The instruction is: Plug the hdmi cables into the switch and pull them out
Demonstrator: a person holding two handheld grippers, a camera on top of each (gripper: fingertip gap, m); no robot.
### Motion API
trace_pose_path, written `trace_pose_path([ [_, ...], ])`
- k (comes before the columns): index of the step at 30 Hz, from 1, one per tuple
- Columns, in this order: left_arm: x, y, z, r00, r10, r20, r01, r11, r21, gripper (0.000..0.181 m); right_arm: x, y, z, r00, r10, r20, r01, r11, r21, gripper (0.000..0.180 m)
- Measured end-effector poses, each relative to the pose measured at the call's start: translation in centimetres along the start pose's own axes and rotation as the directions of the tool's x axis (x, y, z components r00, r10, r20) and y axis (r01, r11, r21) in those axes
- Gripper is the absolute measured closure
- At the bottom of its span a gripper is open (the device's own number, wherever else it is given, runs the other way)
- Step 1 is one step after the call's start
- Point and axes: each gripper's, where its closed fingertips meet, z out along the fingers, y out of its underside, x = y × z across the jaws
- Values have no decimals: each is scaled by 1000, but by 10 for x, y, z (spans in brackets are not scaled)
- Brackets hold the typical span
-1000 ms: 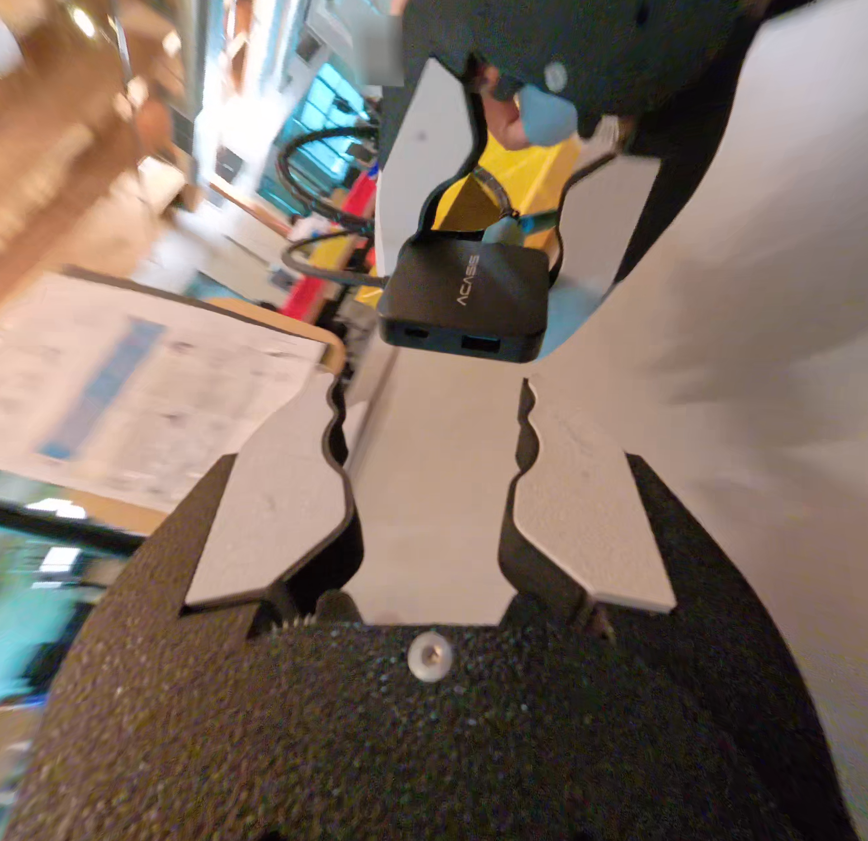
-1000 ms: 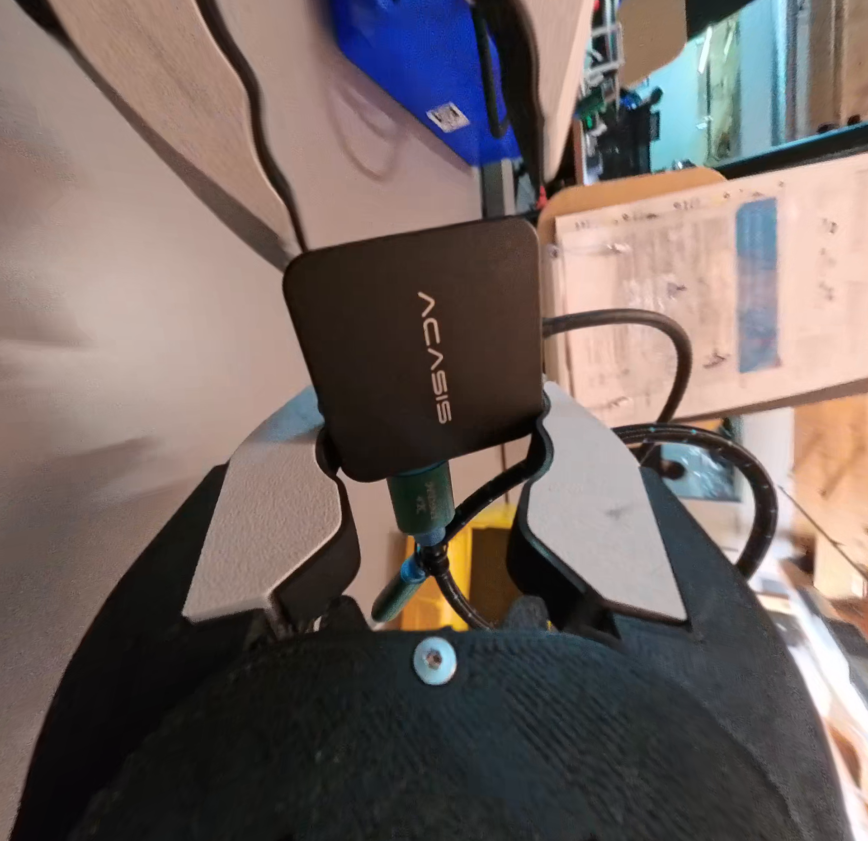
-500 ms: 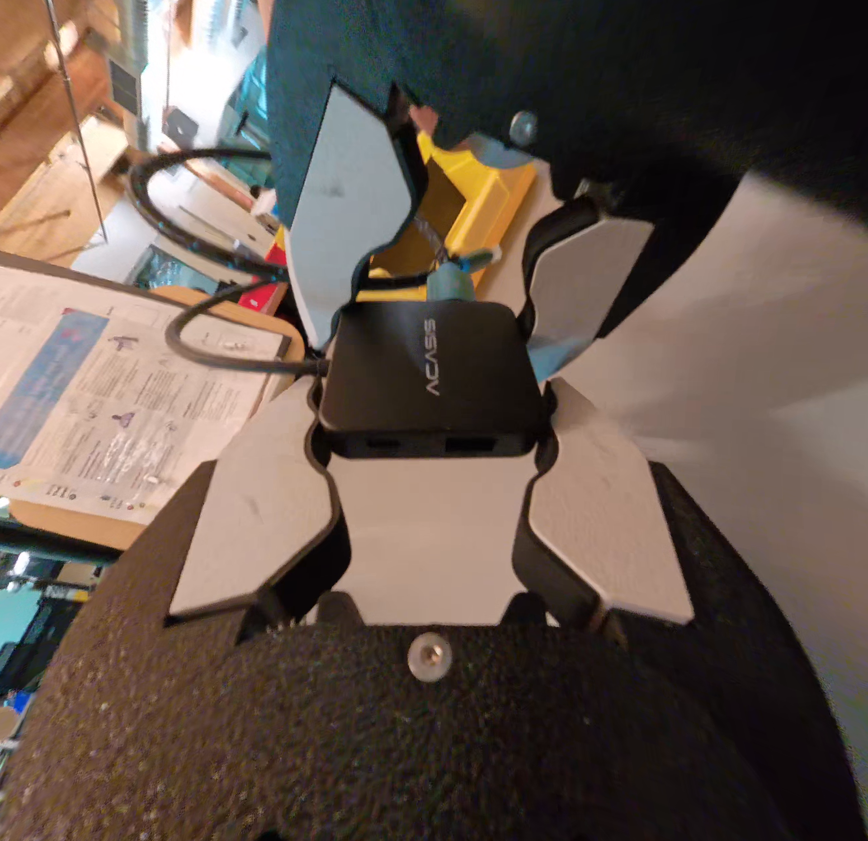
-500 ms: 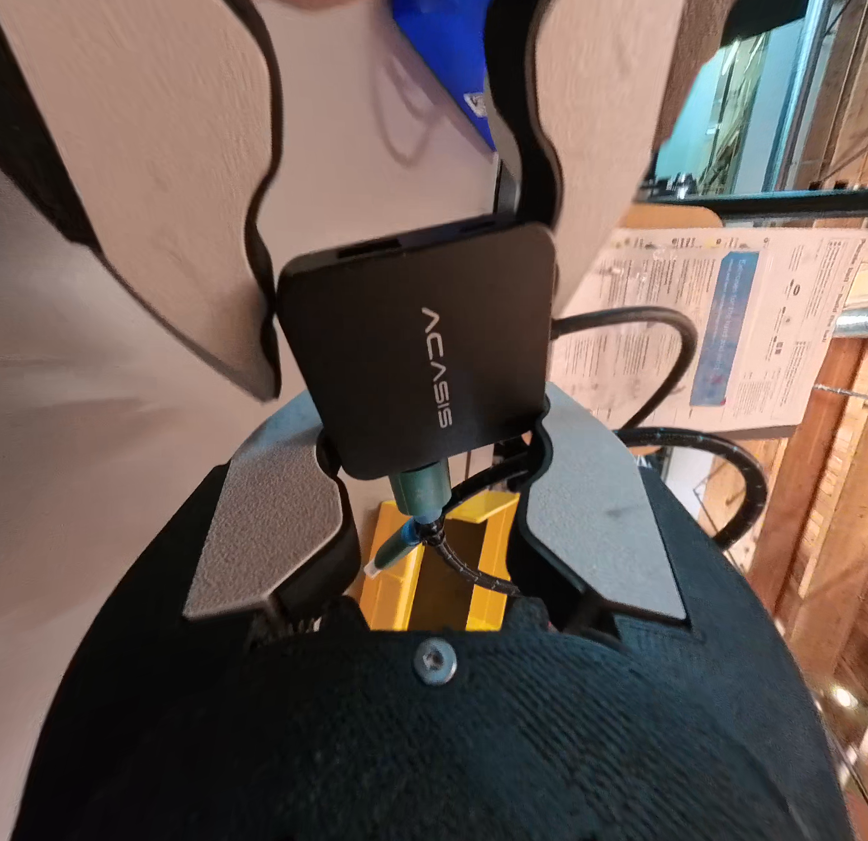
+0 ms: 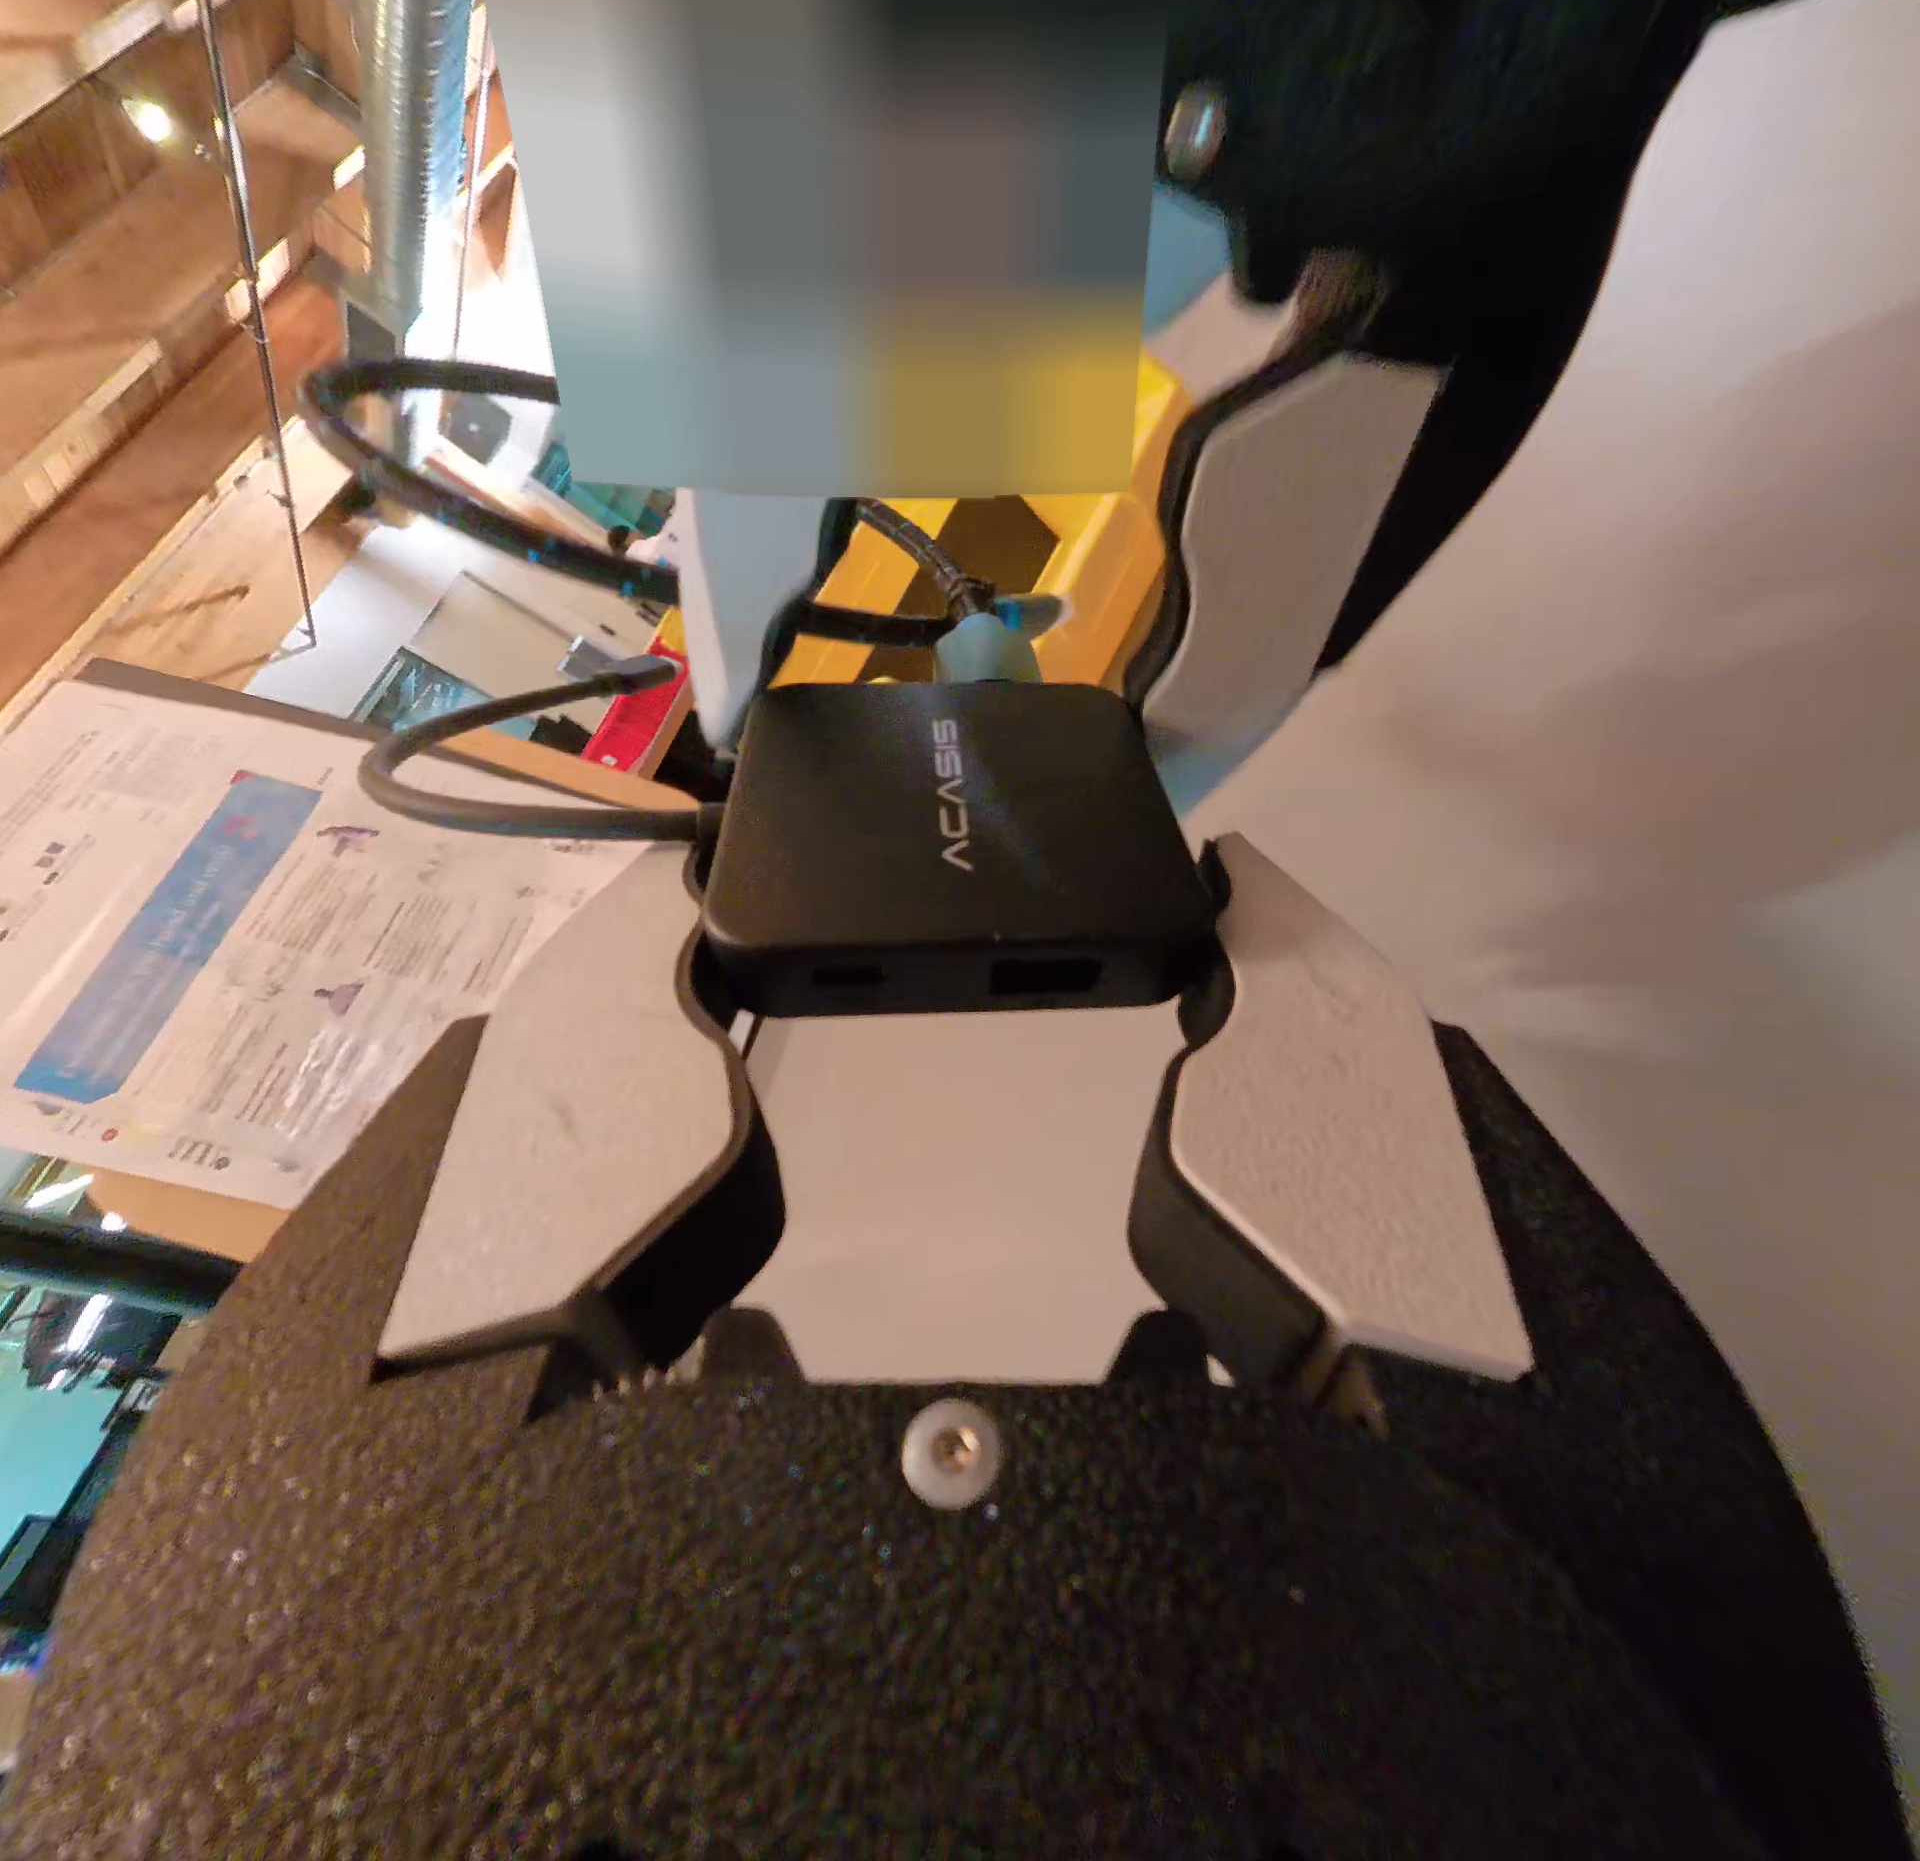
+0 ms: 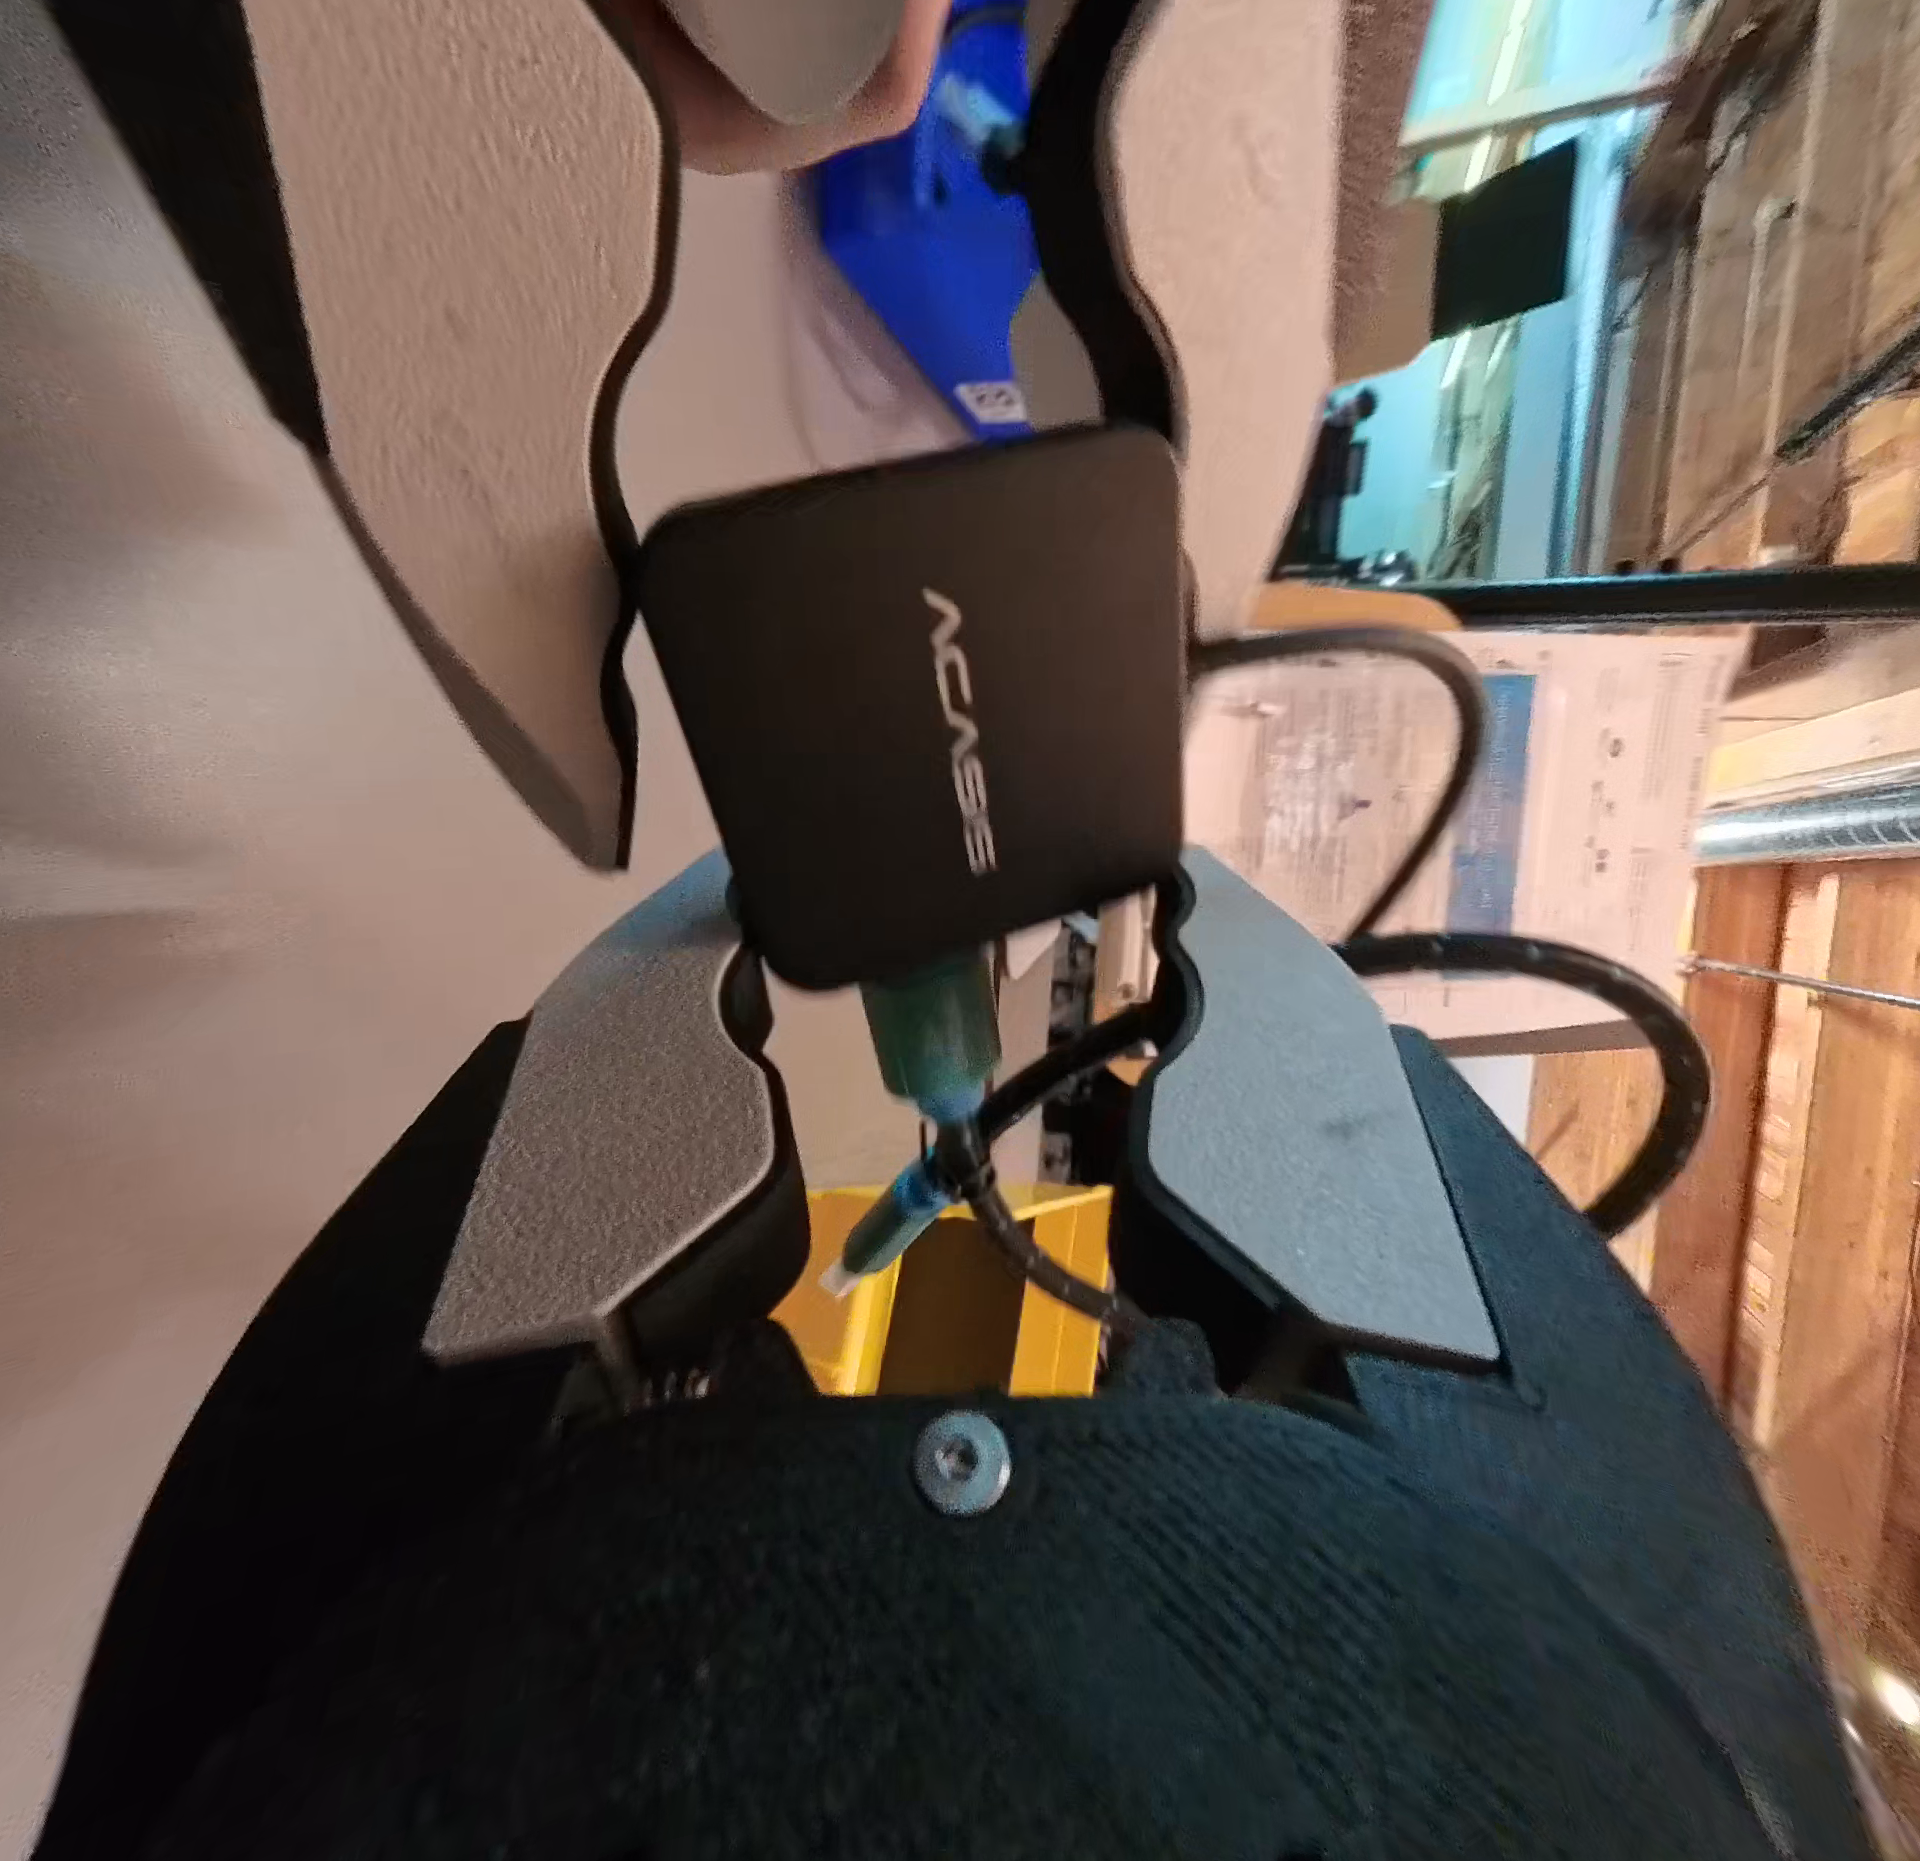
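The black square switch [image 5: 956,835] hangs in the air between my two grippers, which face each other. My left gripper [image 5: 956,907] is shut on its near end, with a fingertip [image 5: 644,938] against each side; two empty ports face this camera. My right gripper [image 6: 956,907] is shut on the opposite end, and also shows in the left wrist view [image 5: 956,658]. A green HDMI plug [image 6: 935,1032] on a black braided cable [image 6: 1652,1084] sits in the switch on the right gripper's side. A second green plug [image 6: 883,1240] dangles loose below it. The left gripper [image 6: 894,461] shows beyond the switch.
A thin black lead [image 5: 468,783] loops out of the switch's side. A yellow bin [image 6: 1049,1292] lies under the right gripper. A blue object [image 6: 935,253] lies on the white table [image 5: 1610,772]. A printed sheet on a board [image 5: 260,928] is at the side.
The left gripper moved forward and opened slightly, and its fingertips went from clear of the switch to around its near end. The right gripper kept hold of the switch throughout.
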Motion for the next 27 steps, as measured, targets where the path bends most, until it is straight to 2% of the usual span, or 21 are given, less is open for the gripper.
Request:
trace_pose_path([
  [2,-11,6,-3,999,-25,27,25,1000,-7,96,14,2,-13,996,72,-43,-69,995,73,109],
  [4,-24,14,-9,995,-80,64,80,997,2,96,35,7,-31,967,248,-65,-235,958,163,103],
  [6,-37,17,-16,976,-197,91,193,980,56,96,56,10,-50,885,465,-42,-434,852,292,105],
  [7,-44,18,-19,962,-257,97,248,965,89,96,60,9,-56,798,599,59,-578,735,354,105],
  [8,-49,19,-22,945,-310,101,298,947,120,96,57,3,-58,668,706,233,-733,572,368,104],
  [9,-54,20,-24,929,-356,104,339,929,150,96,49,-5,-58,493,753,435,-867,386,315,104],
  [10,-59,20,-26,914,-390,109,368,912,178,96,41,-14,-56,317,730,605,-948,230,220,104],
  [11,-62,20,-27,903,-417,108,391,898,201,96,39,-20,-51,175,688,704,-984,98,149,104],
  [13,-65,21,-29,888,-450,97,420,878,231,96,42,-20,-29,-76,650,756,-987,-159,38,109],
  [15,-62,20,-30,890,-449,75,421,874,244,96,34,-28,-11,-225,571,789,-958,-276,-73,113],
  [17,-53,18,-30,895,-445,25,426,871,244,96,22,-40,-1,-283,514,810,-943,-304,-137,113],
  [19,-42,17,-28,904,-426,-29,421,876,234,96,22,-51,2,-306,460,834,-927,-343,-151,120],
  [21,-30,17,-26,915,-396,-76,403,889,216,96,32,-54,1,-340,376,862,-881,-448,-153,147],
  [22,-28,18,-25,917,-389,-84,398,893,211,96,31,-54,3,-361,357,862,-866,-471,-167,160],
  [25,-24,29,-24,922,-376,-96,388,904,178,96,24,-52,13,-384,361,850,-852,-493,-175,163],
  [27,-24,36,-24,919,-384,-88,394,903,170,96,22,-52,19,-432,344,834,-811,-553,-192,163],
])
